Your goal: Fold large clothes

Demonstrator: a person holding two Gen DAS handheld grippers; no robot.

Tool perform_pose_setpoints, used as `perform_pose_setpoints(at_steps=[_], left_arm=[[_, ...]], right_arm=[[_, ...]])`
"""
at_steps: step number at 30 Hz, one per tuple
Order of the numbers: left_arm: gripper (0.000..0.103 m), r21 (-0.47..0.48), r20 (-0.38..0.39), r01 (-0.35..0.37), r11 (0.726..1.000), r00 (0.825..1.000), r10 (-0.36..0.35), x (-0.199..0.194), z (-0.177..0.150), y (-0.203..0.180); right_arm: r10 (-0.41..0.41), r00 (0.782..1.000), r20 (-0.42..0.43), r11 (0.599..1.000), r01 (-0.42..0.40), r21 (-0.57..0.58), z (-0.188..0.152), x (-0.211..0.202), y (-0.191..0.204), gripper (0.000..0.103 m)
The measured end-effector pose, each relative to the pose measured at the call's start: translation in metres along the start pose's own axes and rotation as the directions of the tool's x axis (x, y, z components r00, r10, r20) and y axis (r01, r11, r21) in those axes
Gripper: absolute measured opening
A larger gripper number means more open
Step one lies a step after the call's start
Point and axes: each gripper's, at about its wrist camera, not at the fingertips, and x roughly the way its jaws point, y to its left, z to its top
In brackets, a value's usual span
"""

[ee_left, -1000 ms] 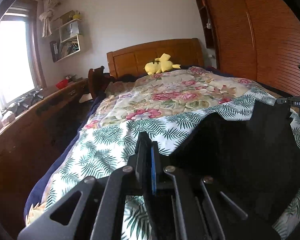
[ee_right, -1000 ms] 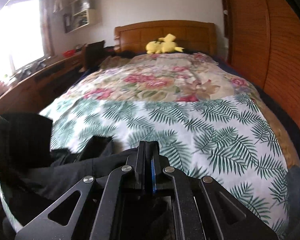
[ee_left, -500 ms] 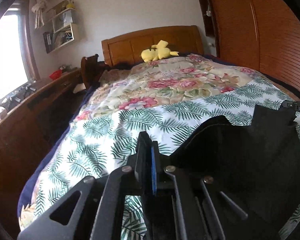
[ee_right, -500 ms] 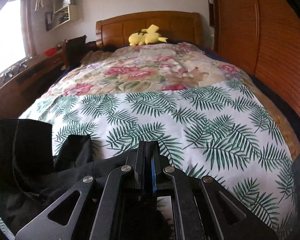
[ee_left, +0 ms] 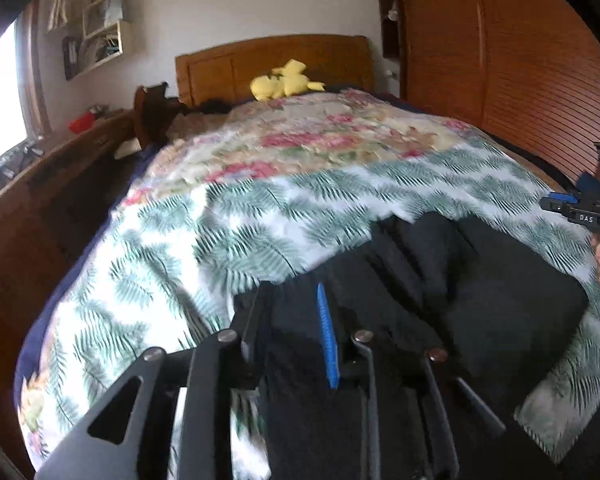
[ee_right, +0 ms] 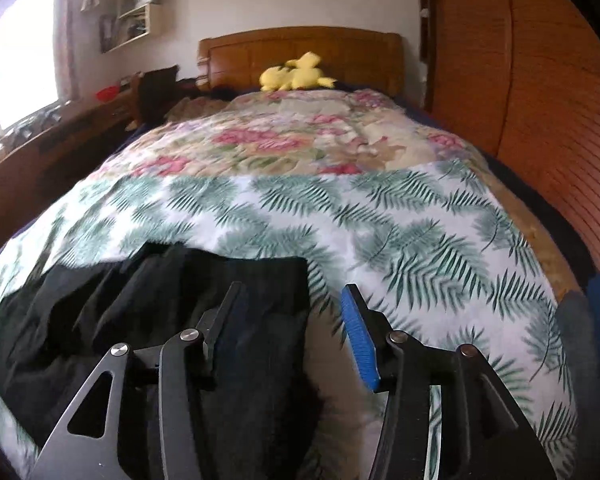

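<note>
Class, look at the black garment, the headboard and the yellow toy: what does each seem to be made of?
Black garment: soft matte cloth, probably; it creases. Headboard: varnished wood, warm brown with panels. Yellow toy: plush, likely; soft, rounded shape.

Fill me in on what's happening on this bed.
A person is folding a black garment on the palm-print bedspread, with a handheld gripper in each hand. The left gripper and the right gripper have both just been opening their jaws. The cloth now lies loose on the bed beneath and between them, with neither pressing on it. A yellow plush toy sits by the headboard.
</note>
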Motion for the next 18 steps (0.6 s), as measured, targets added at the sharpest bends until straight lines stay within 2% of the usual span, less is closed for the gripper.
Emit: perform_pose_setpoints(at_steps=[4,8,13,18], left_arm=[[0.02,0.018,-0.046,0.01,1.0,0.999,-0.009,-0.009,-0.039,-0.009],[0.021,0.008,-0.092,0.028,1.0,0.995,-0.027,-0.016,-0.076,-0.01],[0.021,-0.009,-0.136,0.021,1.0,0.99,-0.022,-0.019,-0.11,-0.003],[0.022,-0.038,-0.162,0.004,0.999,0.987,-0.01,-0.018,-0.129,0.007]], right_arm=[[0.041,0.998,-0.057,0.999,-0.043,-0.033,-0.037,-0.011,0.008,0.05],[0.075,0.992,-0.102,0.997,-0.077,-0.016,-0.071,-0.018,0.009,0.05],[0.049,0.99,-0.134,0.998,-0.054,-0.035,-0.103,-0.017,0.015,0.051],[0.038,0.987,-0.158,0.999,-0.043,-0.03,-0.119,-0.014,0.01,0.06]])
